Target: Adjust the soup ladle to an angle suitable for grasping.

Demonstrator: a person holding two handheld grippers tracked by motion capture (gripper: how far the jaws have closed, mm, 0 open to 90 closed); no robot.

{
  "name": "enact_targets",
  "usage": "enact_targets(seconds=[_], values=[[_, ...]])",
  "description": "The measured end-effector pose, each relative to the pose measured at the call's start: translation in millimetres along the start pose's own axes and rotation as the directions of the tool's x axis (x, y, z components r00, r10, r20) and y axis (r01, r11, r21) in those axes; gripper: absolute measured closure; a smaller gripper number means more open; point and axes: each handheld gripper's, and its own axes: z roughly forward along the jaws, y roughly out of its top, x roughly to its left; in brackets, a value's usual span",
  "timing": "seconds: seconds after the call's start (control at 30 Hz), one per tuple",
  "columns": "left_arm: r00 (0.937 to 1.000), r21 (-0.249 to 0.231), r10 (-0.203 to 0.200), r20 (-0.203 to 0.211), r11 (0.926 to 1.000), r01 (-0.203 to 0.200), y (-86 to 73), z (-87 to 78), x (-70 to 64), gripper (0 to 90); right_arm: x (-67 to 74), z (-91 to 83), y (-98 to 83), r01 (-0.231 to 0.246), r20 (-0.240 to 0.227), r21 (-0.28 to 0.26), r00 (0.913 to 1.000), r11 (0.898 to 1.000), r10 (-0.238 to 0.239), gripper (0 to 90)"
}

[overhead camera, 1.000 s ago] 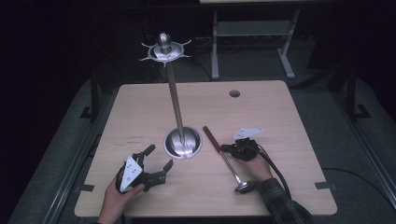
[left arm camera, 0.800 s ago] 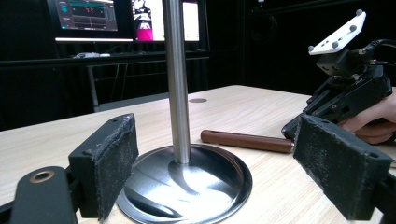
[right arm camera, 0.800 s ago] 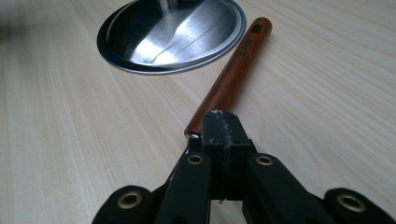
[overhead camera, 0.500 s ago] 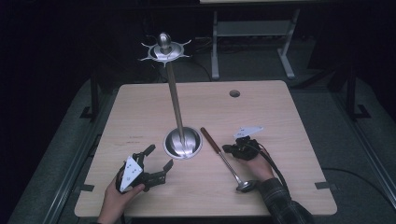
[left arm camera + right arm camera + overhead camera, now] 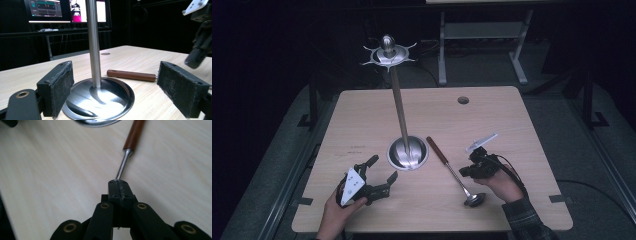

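Since the earlier frame the right hand-held gripper [image 5: 469, 171] has risen a little and the ladle [image 5: 455, 171] has shifted with it: its bowl end now sits nearer the near edge. The left hand-held gripper [image 5: 379, 179] has kept its place.

Right hand-held gripper: jaws closed together on the ladle's thin metal shaft, as the right gripper view shows [image 5: 119, 191]. The brown wooden handle runs on from the clamp toward the stand's base.

Ladle: right of centre on the tabletop [image 5: 362, 120], angled, wooden handle at the far left end just beside the stand's base, metal bowl at the near right end. Whether the bowl touches the tabletop I cannot tell.

Left hand-held gripper: jaws wide apart, nothing between the pads [image 5: 61, 87]. It rests near the left near corner, pointing at the stand.

Stand [image 5: 400, 112]: upright metal pole on a round dished base, centre of the tabletop, spoked disc at the top.
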Motion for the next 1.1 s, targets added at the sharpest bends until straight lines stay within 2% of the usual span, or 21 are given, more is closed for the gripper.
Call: enact_targets(seconds=[0.2, 0.37, 0.67, 1.1], values=[[1.0, -0.001, 0.006, 0.0, 1.0, -0.006, 0.0, -0.1, 0.0, 13.3, 15.7, -0.1, 1.5, 0.036, -0.007, 0.108, 0.9993, 0.994, -0.035, 89.8], [1.0, -0.001, 0.006, 0.0, 1.0, -0.006, -0.1, -0.1, 0.1, 13.3, 24.7, 12.7, 1.3, 0.049, -0.023, 0.181, 0.9987, 0.982, -0.046, 89.8], [1.0, -0.001, 0.008, 0.0, 1.0, -0.008, 0.0, -0.2, -0.1, 13.3, 21.7, 24.5, -1.7, 0.036, 0.005, 0.23, 0.9993, 0.972, -0.038, 89.8], [1.0, -0.002, 0.008, 0.001, 1.0, -0.008, 0.0, -0.1, -0.4, 13.3, 13.7, 20.5, -4.2, 0.02, 0.0, 0.236, 0.9998, 0.972, -0.02, 89.8]])
